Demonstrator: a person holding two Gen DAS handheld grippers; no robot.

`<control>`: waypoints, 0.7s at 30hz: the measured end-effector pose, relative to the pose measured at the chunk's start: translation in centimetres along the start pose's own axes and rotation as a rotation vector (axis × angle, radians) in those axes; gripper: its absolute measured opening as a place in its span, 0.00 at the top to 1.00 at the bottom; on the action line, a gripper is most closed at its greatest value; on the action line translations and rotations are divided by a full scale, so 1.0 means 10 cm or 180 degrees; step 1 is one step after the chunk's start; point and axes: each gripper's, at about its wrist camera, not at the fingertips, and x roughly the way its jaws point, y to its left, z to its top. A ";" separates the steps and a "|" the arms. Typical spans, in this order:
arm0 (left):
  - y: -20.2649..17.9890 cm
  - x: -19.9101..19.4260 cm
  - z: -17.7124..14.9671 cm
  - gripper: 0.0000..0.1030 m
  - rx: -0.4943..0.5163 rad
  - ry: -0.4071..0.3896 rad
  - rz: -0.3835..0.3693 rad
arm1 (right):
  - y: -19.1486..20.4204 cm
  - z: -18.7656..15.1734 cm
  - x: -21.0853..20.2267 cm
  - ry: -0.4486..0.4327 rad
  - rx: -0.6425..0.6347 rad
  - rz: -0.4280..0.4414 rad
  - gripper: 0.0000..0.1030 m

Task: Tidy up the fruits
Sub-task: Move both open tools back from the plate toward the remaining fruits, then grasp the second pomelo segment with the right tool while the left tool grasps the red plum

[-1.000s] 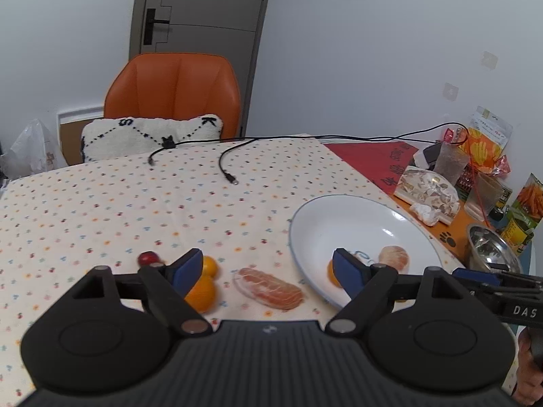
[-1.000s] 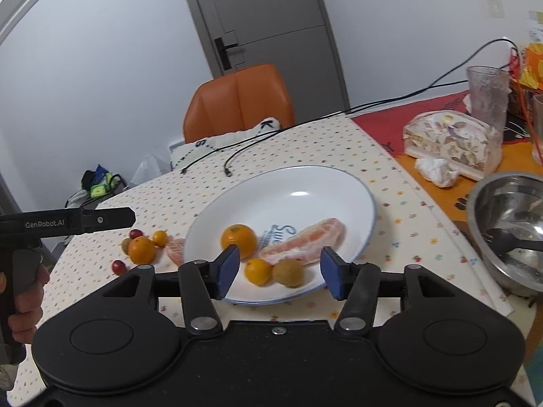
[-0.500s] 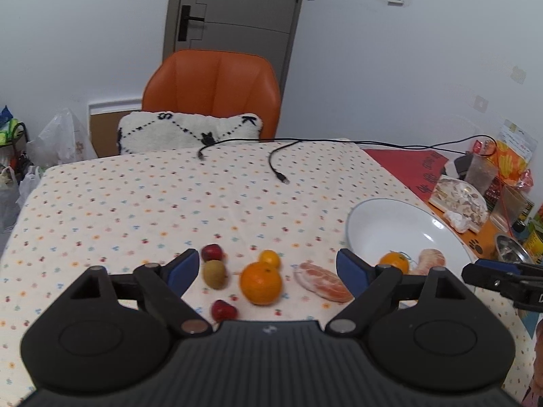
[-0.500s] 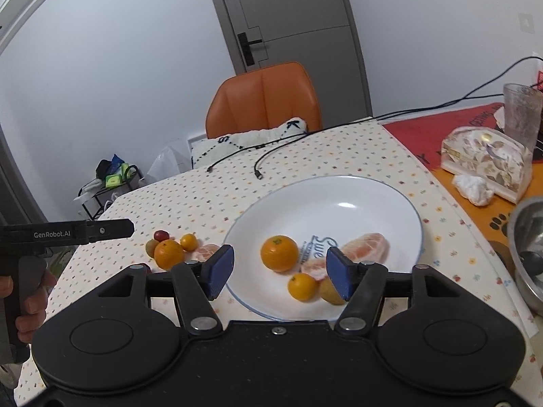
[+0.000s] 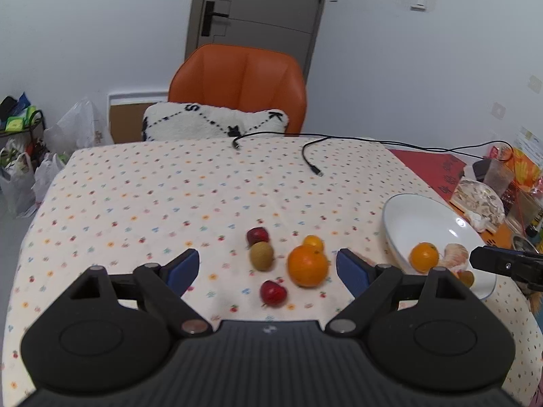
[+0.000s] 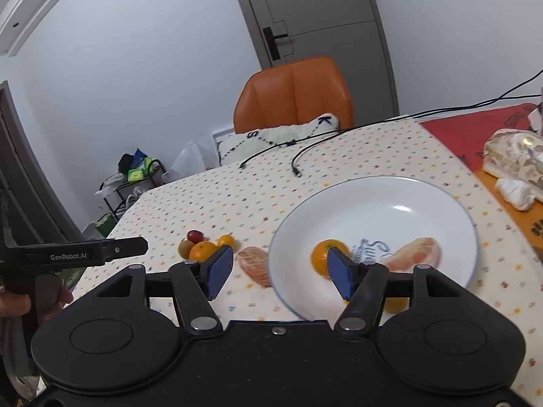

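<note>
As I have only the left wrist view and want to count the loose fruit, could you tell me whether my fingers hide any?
Observer: Yes, a peeled segment lies on the cloth, right beside the left edge of the plate.
Operator: Thank you. Is the right gripper holding anything?
Observer: No, the right gripper is open and empty, in front of the plate's left rim.
Operator: Is the plate's middle bare?
Observer: It is bare but for blue lettering.
</note>
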 end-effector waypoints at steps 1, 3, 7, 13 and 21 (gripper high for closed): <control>0.03 0.00 -0.01 0.16 -0.0021 0.0008 0.0010 | 0.03 -0.01 0.02 0.0009 -0.0031 0.0005 0.40; 0.09 -0.02 -0.03 0.16 -0.0056 0.0011 0.0027 | 0.07 -0.01 0.06 0.0038 -0.0044 0.0023 0.40; 0.20 -0.04 -0.06 0.16 -0.0117 0.0006 0.0070 | 0.14 -0.03 0.12 0.0048 -0.0055 0.0068 0.38; 0.33 0.02 -0.14 0.16 -0.0215 0.0061 0.0097 | 0.26 -0.09 0.24 0.0129 -0.0116 0.0124 0.30; 0.38 0.18 -0.18 0.16 -0.0296 0.0114 -0.0006 | 0.39 -0.09 0.42 0.0159 -0.0278 0.0172 0.29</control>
